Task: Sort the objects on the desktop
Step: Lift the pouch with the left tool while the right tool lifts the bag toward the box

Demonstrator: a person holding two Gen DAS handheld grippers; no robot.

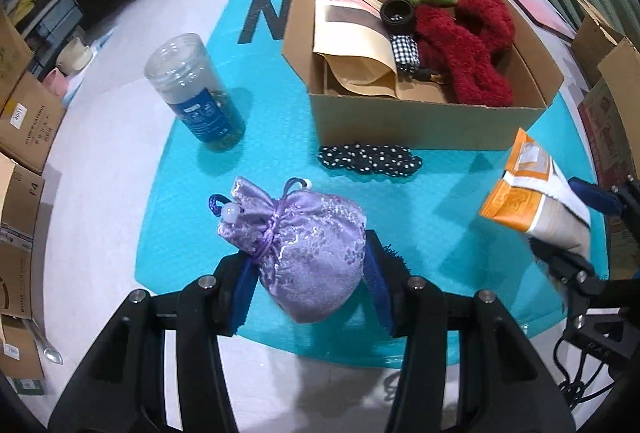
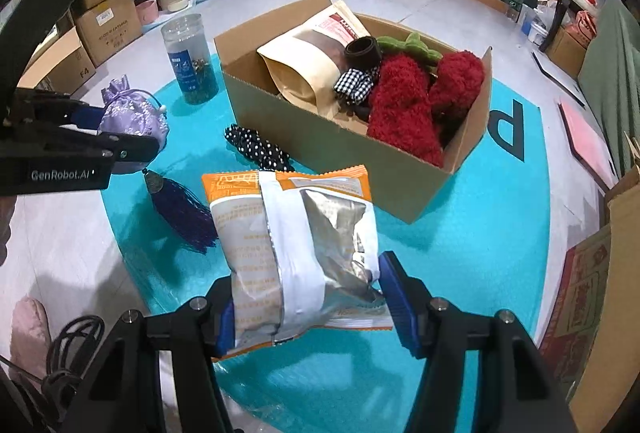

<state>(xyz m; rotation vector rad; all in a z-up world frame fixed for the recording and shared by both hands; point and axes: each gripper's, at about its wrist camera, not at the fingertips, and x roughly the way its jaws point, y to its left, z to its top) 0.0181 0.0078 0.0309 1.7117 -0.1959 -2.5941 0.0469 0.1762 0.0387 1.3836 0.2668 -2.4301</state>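
Left tongs (image 1: 310, 283) clamped on the lilac brocade drawstring pouch (image 1: 308, 249), lifted clear of the teal mat (image 1: 192, 217); its dark blue tassel (image 2: 182, 211) hangs below, over the mat's near left part. Right tongs (image 2: 306, 307) pinch the orange, white and silver foil snack bag (image 2: 296, 253), both pads on it, bag off the mat near its front edge. Past them, black white-dotted fabric piece (image 1: 370, 159) lies flat, just beside the near wall of the open cardboard box (image 1: 424, 125). Box holds a kraft paper pouch (image 1: 352, 45) and a red plush toy (image 1: 468, 45). Clear plastic jar with blue label (image 1: 196, 93) stands upright towards the mat's left edge.
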